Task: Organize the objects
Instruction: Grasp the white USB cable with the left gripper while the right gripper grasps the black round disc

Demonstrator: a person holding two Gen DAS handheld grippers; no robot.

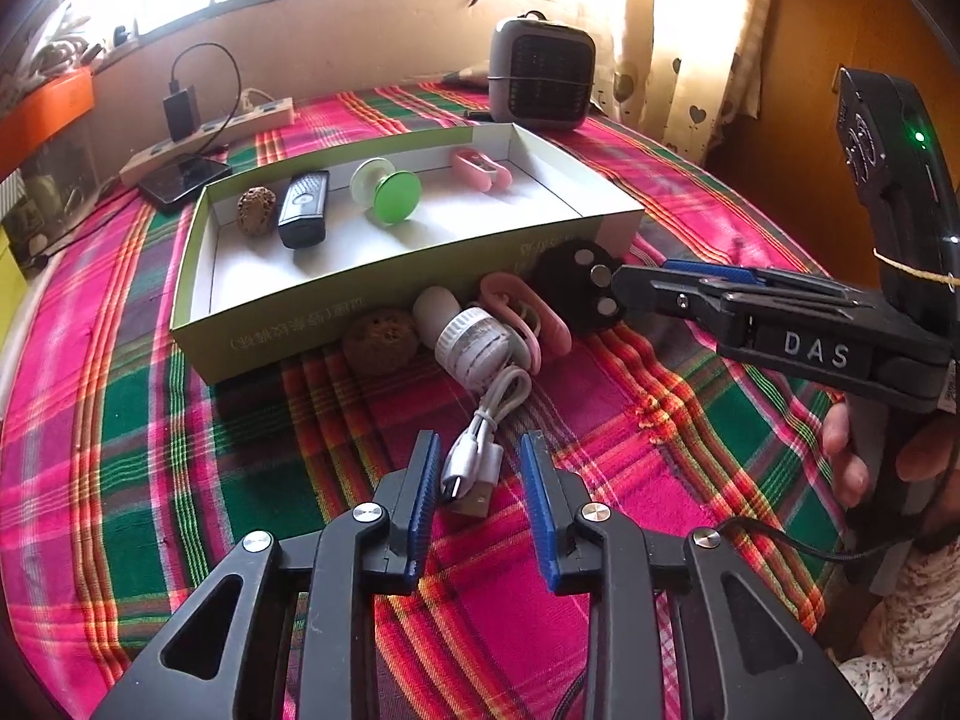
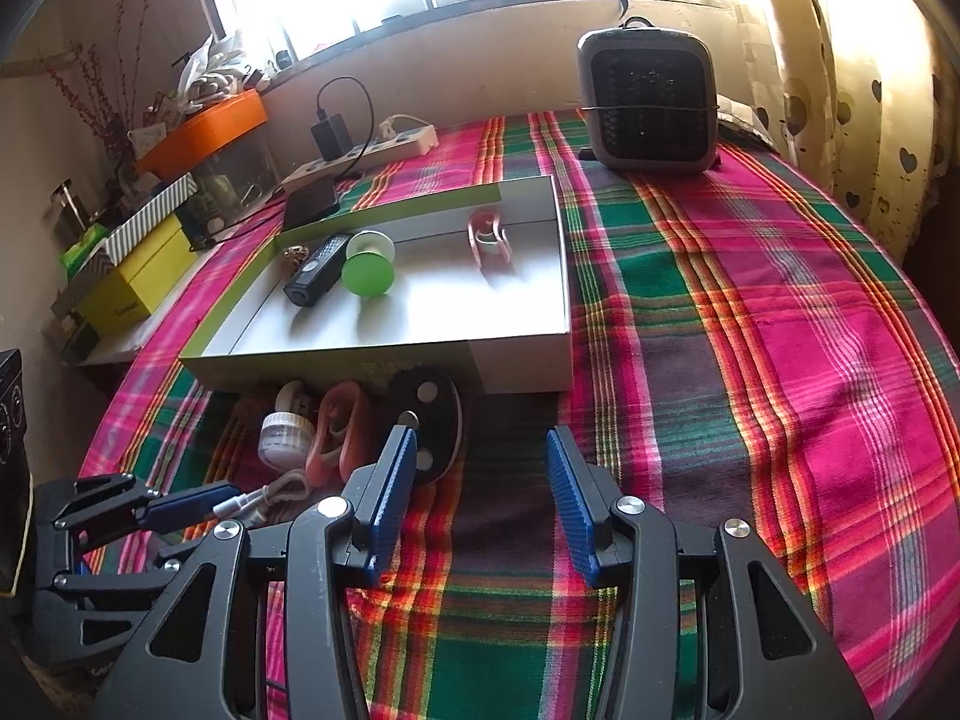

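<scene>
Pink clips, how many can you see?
2. One pink clip lies inside the box; the other is on the cloth in front of the box, beside the white bulb. More may be hidden.

**Left gripper astride a coiled cable**

The left gripper [image 1: 477,468] brackets a white USB cable [image 1: 480,450] on the plaid worktop [image 1: 180,450], its blue fingers [image 1: 420,498] clear of it. Beyond lies a green box [image 1: 384,288]; the right gripper [image 1: 624,282] enters at right.

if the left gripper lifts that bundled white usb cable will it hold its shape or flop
The white usb cable looks thin and loosely coiled, so it would probably sag and partly unwind. Its plug ends lie free, so they would likely dangle. It seems light; the left gripper, whose pads straddle it, may pinch only some loops.
</scene>
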